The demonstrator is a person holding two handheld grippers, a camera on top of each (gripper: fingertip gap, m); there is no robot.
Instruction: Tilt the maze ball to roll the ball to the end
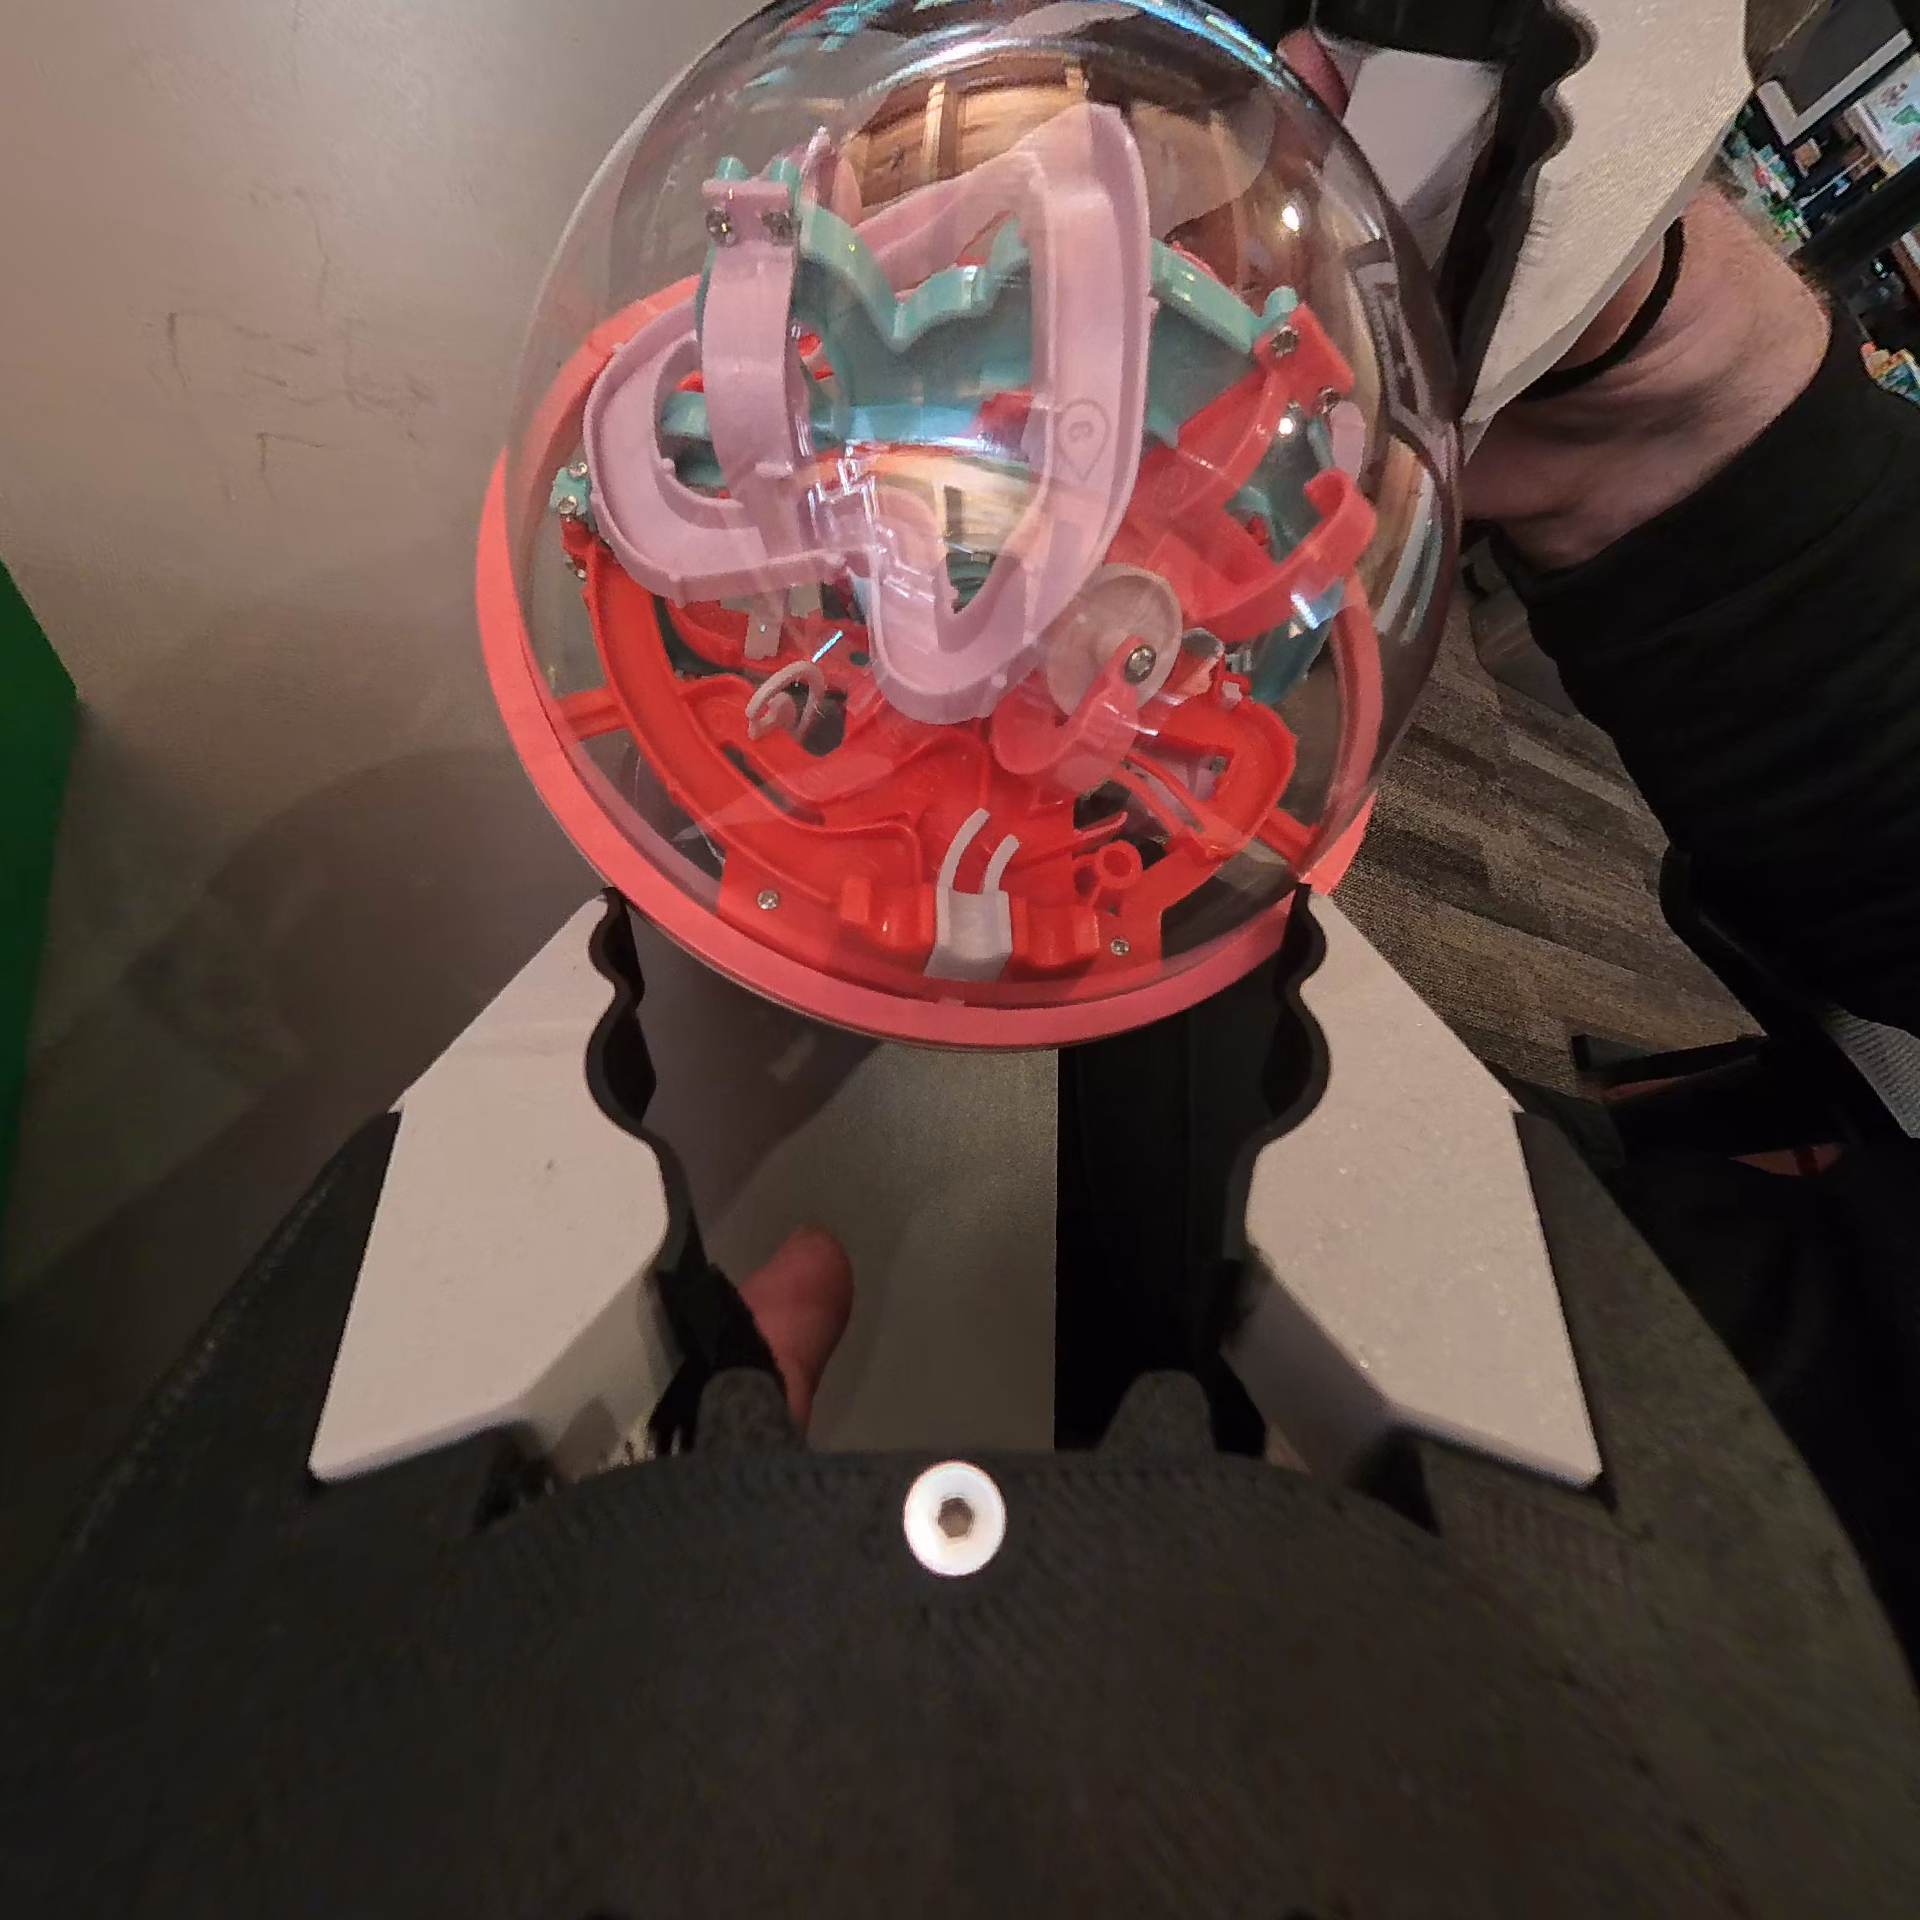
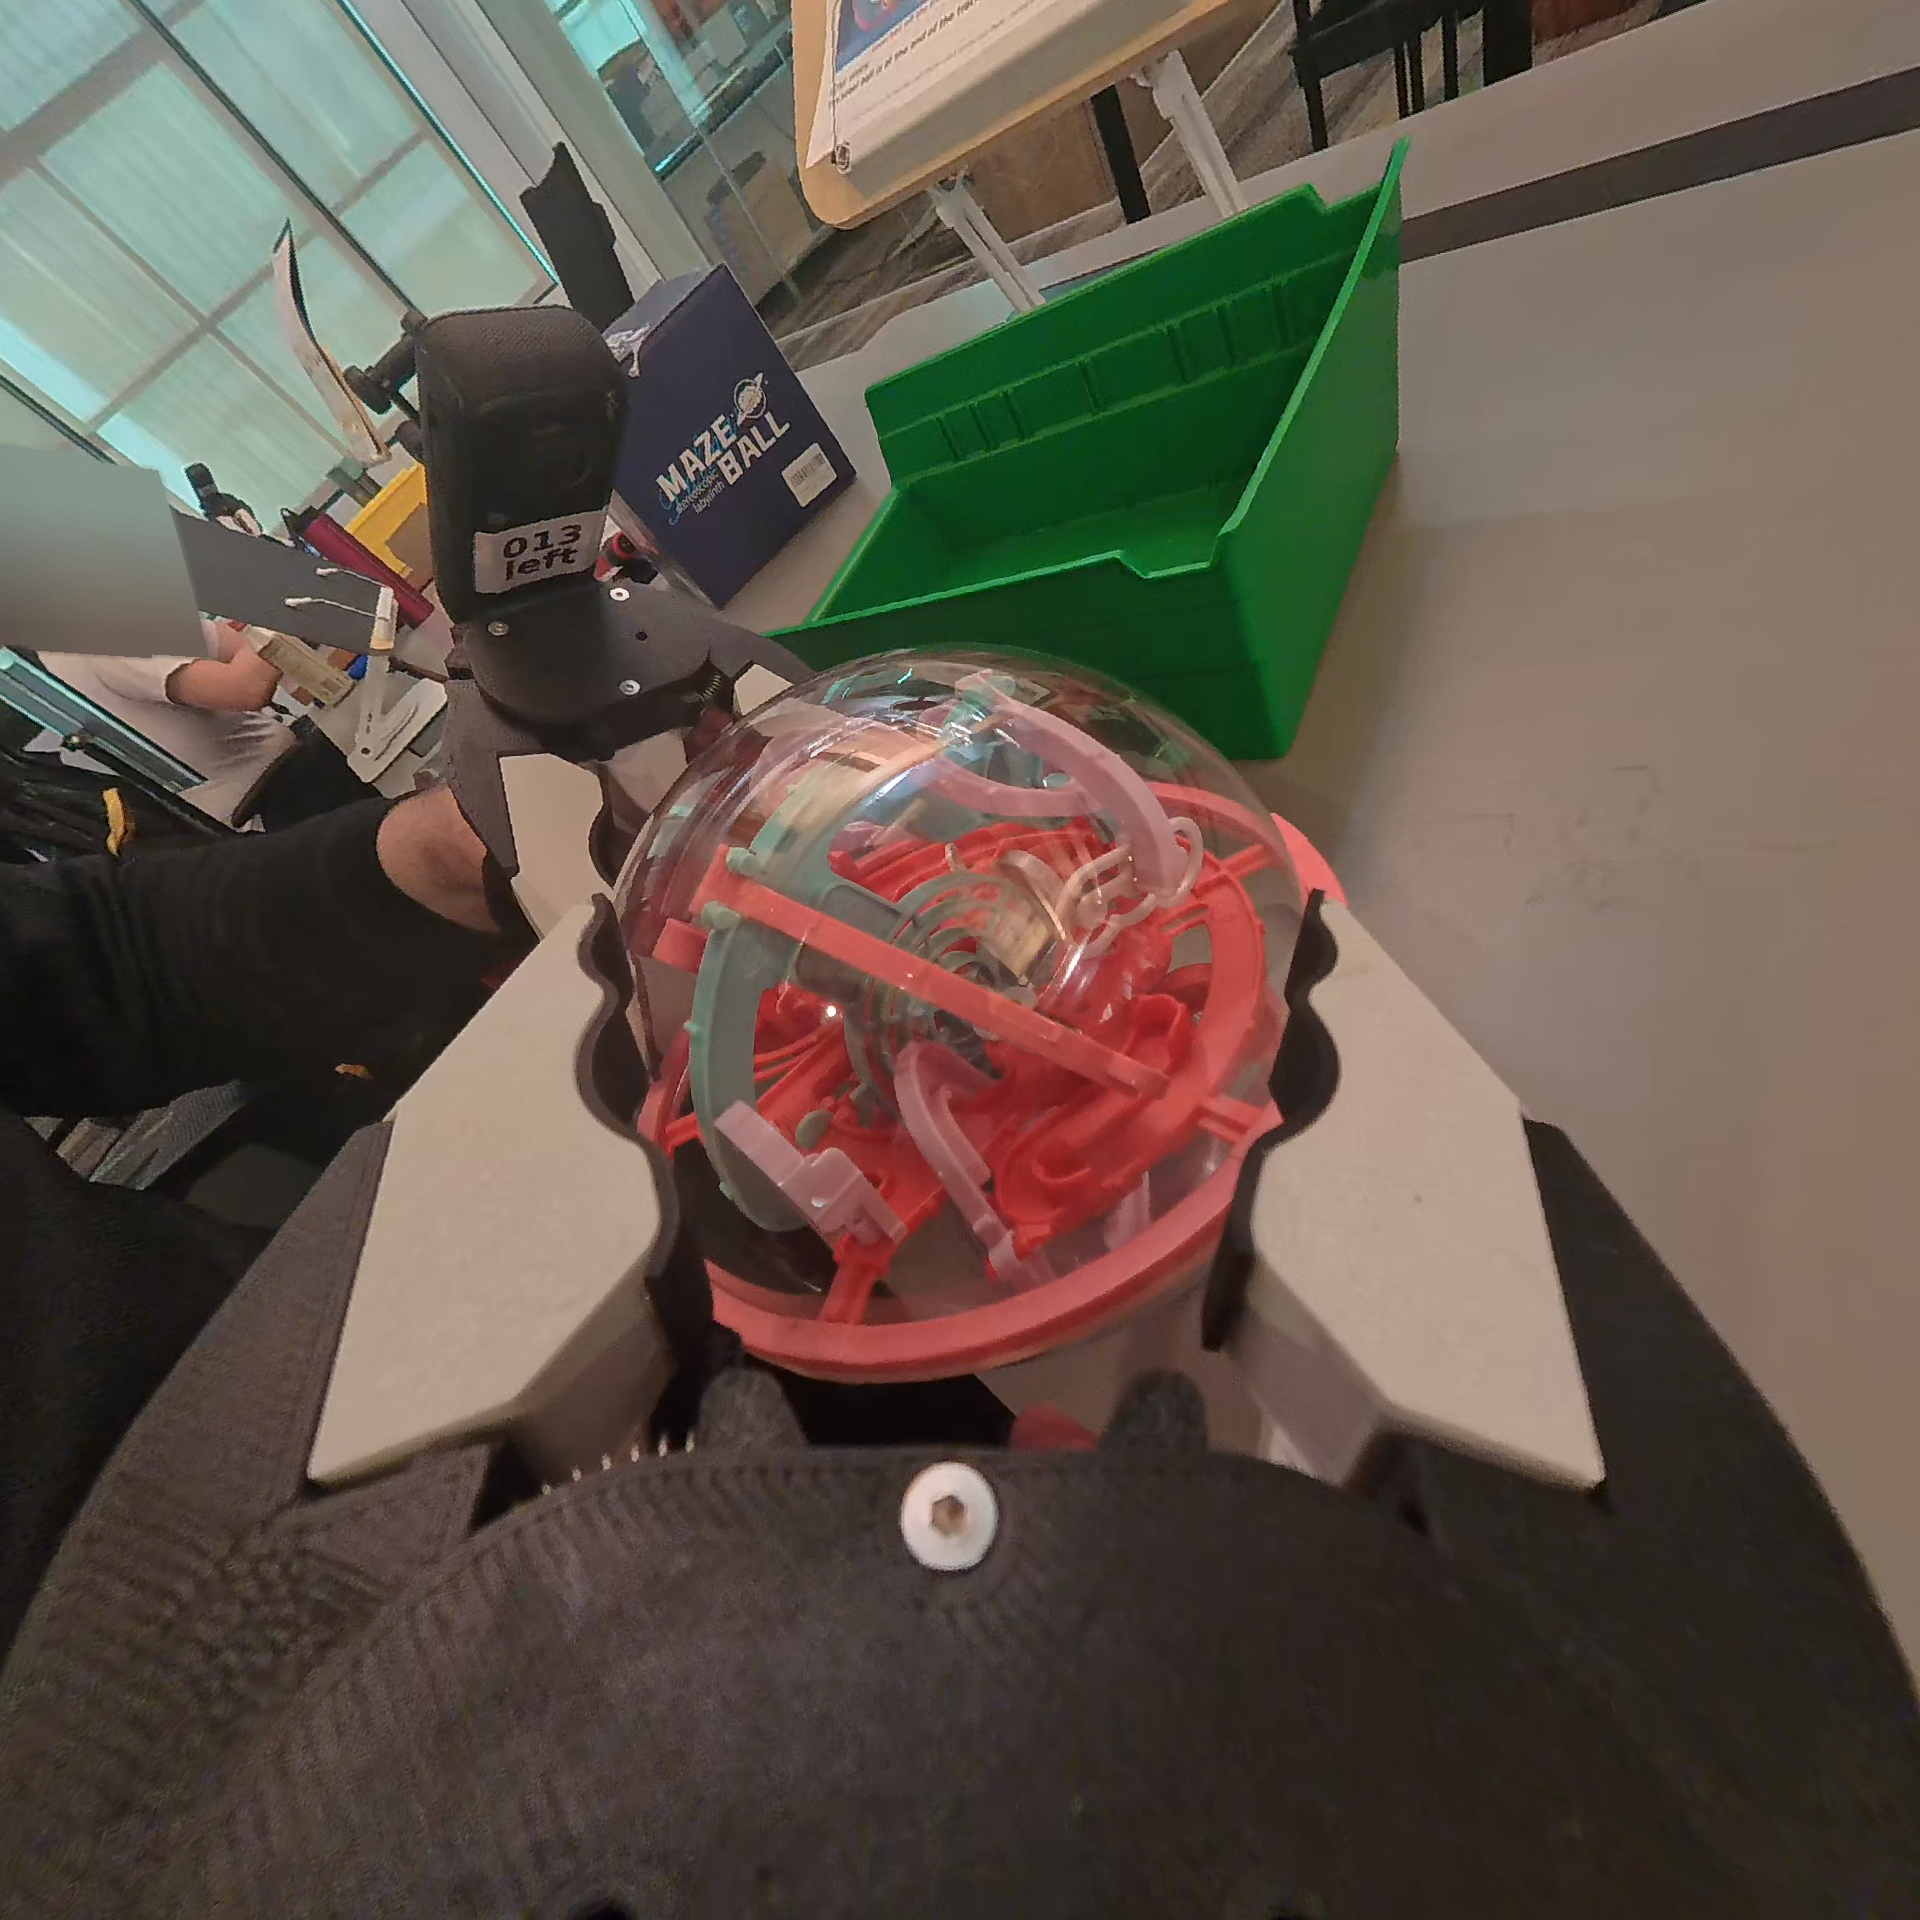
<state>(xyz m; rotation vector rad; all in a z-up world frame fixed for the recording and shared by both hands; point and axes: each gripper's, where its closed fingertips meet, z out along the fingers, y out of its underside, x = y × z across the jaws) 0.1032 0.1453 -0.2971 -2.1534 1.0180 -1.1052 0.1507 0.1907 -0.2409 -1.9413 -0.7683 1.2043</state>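
Note:
The maze ball (image 1: 966, 540) is a clear sphere with pink, teal and red tracks inside and a pink ring around its middle. It is held up off the grey table (image 2: 1662, 831) between both grippers. My left gripper (image 1: 961, 925) is shut on the maze ball, its tips against the pink ring at the ball's near edge. My right gripper (image 2: 956, 966) is shut on the maze ball (image 2: 956, 1029), which sits deep between its fingers. The right gripper (image 1: 1507, 208) shows at the ball's far right, and the left gripper (image 2: 561, 831) behind the ball. I cannot make out the small rolling ball.
A green plastic bin (image 2: 1143, 540) stands on the table behind the ball, with a dark blue box (image 2: 727, 447) to its left. The bin's edge (image 1: 31, 779) shows at far left. A person's black-sleeved arm (image 1: 1714, 623) is at the right, over carpet (image 1: 1507, 831).

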